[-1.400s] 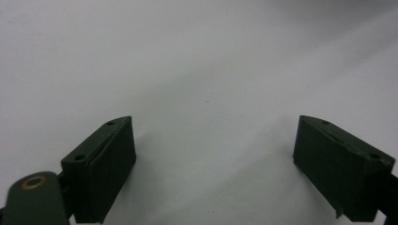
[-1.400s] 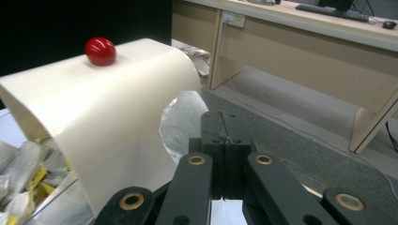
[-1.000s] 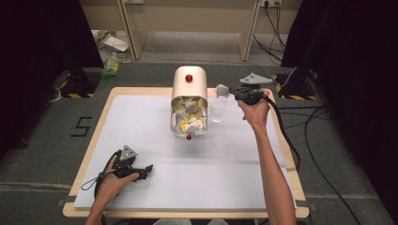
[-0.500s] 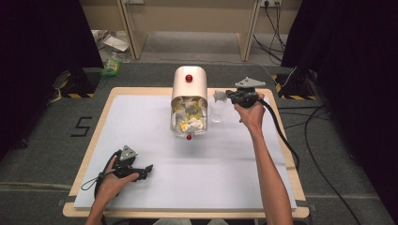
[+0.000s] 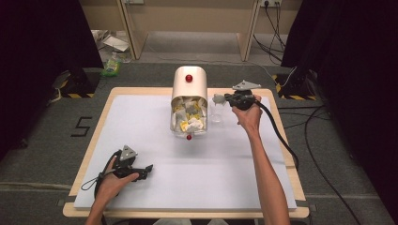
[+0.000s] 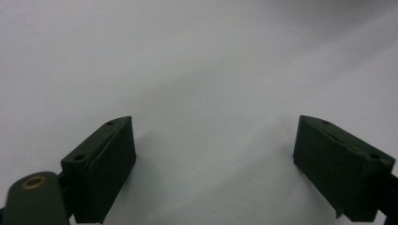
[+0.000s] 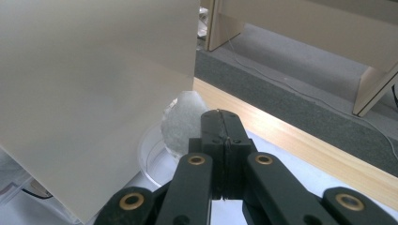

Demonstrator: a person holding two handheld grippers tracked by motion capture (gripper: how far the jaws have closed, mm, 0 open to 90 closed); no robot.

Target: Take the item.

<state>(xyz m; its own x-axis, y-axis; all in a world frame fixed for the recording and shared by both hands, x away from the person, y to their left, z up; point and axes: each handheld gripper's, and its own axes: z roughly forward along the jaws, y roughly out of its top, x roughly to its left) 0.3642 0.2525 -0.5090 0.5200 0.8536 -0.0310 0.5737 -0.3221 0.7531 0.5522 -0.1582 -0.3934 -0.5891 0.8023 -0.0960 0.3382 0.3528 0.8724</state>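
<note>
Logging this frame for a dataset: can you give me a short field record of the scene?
surface: white sheet on wooden table
appliance: cream rounded machine with red knob, yellow-white pieces behind its clear front
cup: clear plastic cup right of machine
right gripper: shut on white crumpled piece, above cup
left gripper: open, on sheet, holding nothing

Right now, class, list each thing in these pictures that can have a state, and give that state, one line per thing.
Cream bin: lying on its side, mouth toward the person, stuffed with yellow and white wrappers.
Clear cup: upright beside the bin.
White wad: pinched at the jaw tips, above the cup.
Right gripper: shut on the wad.
Left gripper: open, low over the white mat.
</note>
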